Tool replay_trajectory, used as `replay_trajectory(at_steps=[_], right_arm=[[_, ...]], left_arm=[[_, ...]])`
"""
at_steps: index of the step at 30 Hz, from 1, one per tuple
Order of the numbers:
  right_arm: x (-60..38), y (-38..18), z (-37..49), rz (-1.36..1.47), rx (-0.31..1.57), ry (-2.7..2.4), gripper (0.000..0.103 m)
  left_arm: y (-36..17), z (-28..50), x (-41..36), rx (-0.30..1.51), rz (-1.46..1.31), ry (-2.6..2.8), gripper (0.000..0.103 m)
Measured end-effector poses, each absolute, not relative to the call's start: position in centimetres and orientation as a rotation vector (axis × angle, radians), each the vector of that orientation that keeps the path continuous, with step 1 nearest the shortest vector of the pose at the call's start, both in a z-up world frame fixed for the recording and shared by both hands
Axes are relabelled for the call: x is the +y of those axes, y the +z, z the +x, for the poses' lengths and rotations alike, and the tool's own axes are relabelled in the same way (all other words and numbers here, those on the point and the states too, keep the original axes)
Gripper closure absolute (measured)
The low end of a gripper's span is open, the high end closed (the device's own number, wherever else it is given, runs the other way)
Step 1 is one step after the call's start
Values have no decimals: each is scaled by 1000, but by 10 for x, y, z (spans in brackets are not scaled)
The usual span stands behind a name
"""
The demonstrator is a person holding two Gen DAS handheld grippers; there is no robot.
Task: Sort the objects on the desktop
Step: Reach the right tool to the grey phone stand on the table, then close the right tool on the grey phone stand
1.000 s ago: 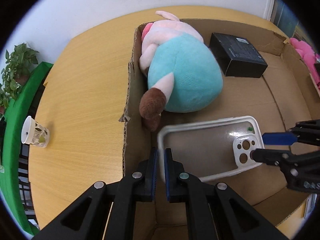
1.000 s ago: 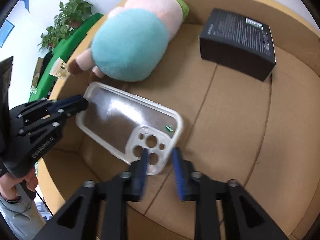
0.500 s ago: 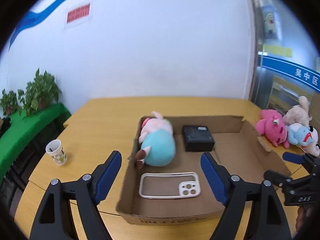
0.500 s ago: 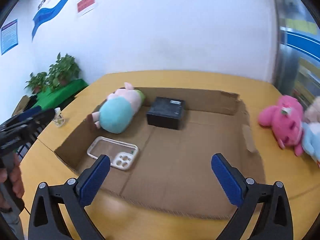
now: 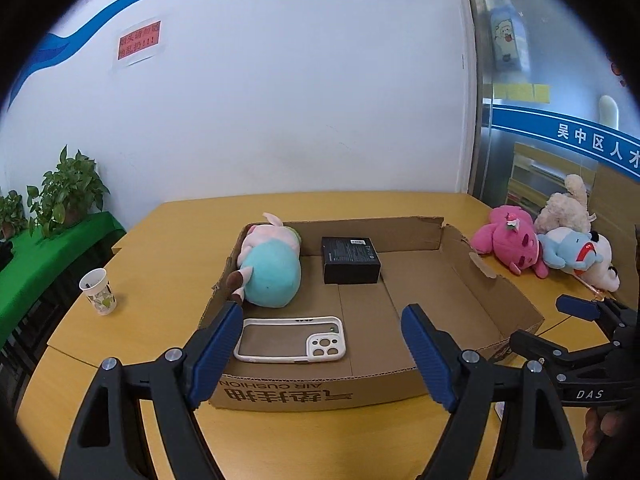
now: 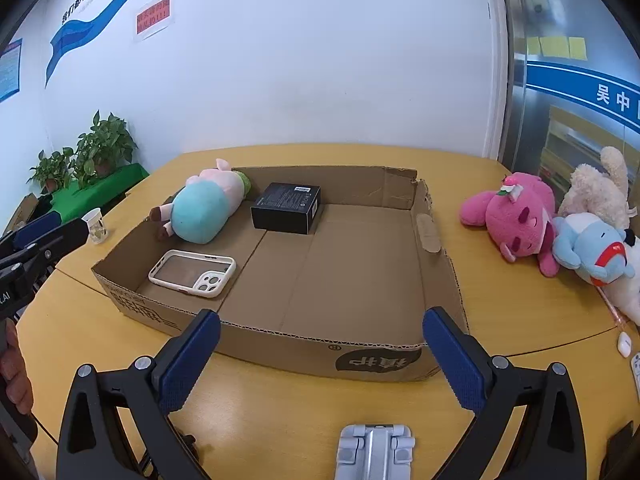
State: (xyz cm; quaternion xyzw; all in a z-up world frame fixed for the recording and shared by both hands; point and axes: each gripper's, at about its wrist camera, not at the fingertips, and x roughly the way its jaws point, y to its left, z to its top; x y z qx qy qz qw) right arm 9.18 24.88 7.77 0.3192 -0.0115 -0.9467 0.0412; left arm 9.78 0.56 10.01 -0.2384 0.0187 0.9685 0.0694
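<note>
An open cardboard box [image 5: 492, 292] [image 6: 436, 264] lies on the yellow table. Inside it are a white phone case [image 5: 291, 338] [image 6: 192, 272] at the front left, a teal and pink plush pig [image 5: 272, 272] [image 6: 204, 208] at the back left, and a black box [image 5: 350, 258] [image 6: 287, 207] beside the pig. My left gripper [image 5: 320, 354] is open and empty, held back in front of the cardboard box. My right gripper [image 6: 320, 354] is open and empty, also in front of the box. Each gripper shows at the edge of the other's view.
Pink [image 5: 508, 242] [image 6: 516, 216], beige [image 6: 596, 188] and blue [image 5: 572, 252] [image 6: 592, 248] plush toys lie on the table right of the box. A paper cup [image 5: 98, 291] [image 6: 96, 225] stands on the left. Small white items [image 6: 624, 344] lie at the right edge. A grey stand [image 6: 374, 452] sits below my right gripper.
Both grippers let go of the phone case, opened wide and pulled back out of the box. The case now lies flat in the box's front left corner.
</note>
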Motion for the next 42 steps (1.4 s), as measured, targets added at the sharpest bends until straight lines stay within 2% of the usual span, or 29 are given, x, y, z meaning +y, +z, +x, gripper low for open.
replay_trajectory(at_steps=[10,20,27,30,31,34,39,42], right_arm=[[258,69,109,990,-14,-2898,0],[328,-22,145,1386,-170,-2808,0],[318,-51,164,1418,-197,-2722,1],[307,-52,174,1354,-152,-2732,19],[305,-52,178,1330,-159,-2739,27],[296,-52,183,1305,-132,-2742,36],[294,-48,184,1294,-152,-2721,37],[289,-48,184,1275,-171,-2692,37]], left_arm=[[90,99,28,16,-787,2786,22],[48,82,92,43,-1008,2447,22],[7,71,133,51,-1198,2221,22],[-6,72,148,87,-1254,2139,22],[-11,72,153,105,-1278,2127,22],[-24,70,167,115,-1348,2064,22],[-43,74,192,152,-1423,1973,23],[-54,76,199,185,-1472,1981,27]])
